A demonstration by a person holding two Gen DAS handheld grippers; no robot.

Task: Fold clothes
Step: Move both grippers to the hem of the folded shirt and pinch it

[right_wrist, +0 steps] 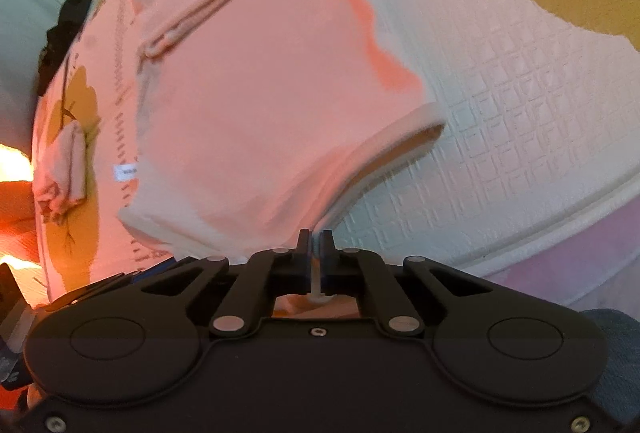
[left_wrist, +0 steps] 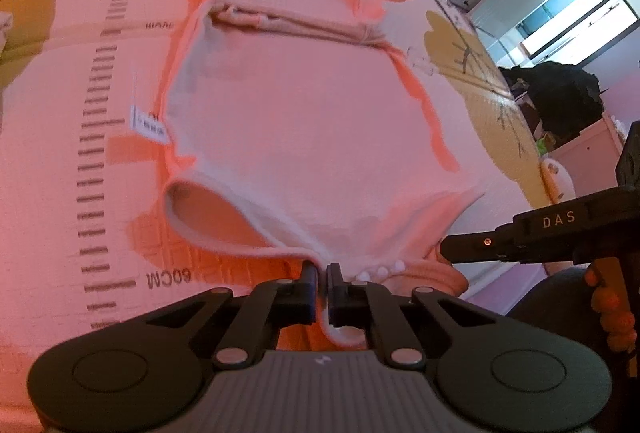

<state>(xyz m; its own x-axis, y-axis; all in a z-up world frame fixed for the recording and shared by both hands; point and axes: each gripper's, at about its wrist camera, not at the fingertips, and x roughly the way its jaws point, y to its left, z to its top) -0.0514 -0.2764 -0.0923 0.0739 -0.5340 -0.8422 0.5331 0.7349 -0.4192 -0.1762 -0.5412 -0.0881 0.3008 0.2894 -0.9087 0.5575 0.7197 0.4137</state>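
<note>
A pale pink baby bodysuit (left_wrist: 296, 137) lies flat on a printed play mat (left_wrist: 60, 153), its upper part folded over at the far end. My left gripper (left_wrist: 322, 271) is shut on the bodysuit's near hem, beside a row of white snaps (left_wrist: 380, 272). The right gripper (left_wrist: 444, 249) reaches in from the right edge of the left wrist view, touching the same hem. In the right wrist view the bodysuit (right_wrist: 260, 93) spreads ahead and my right gripper (right_wrist: 315, 239) is shut on its near edge, a strip of cloth pinched between the pads.
A small folded pink garment (right_wrist: 66, 169) lies on the mat at the left. The mat's edge (right_wrist: 560, 217) curves past on the right. A dark heap (left_wrist: 560, 97) and a pink box (left_wrist: 588, 149) stand beyond the mat. A hand (left_wrist: 612, 309) holds the right gripper's handle.
</note>
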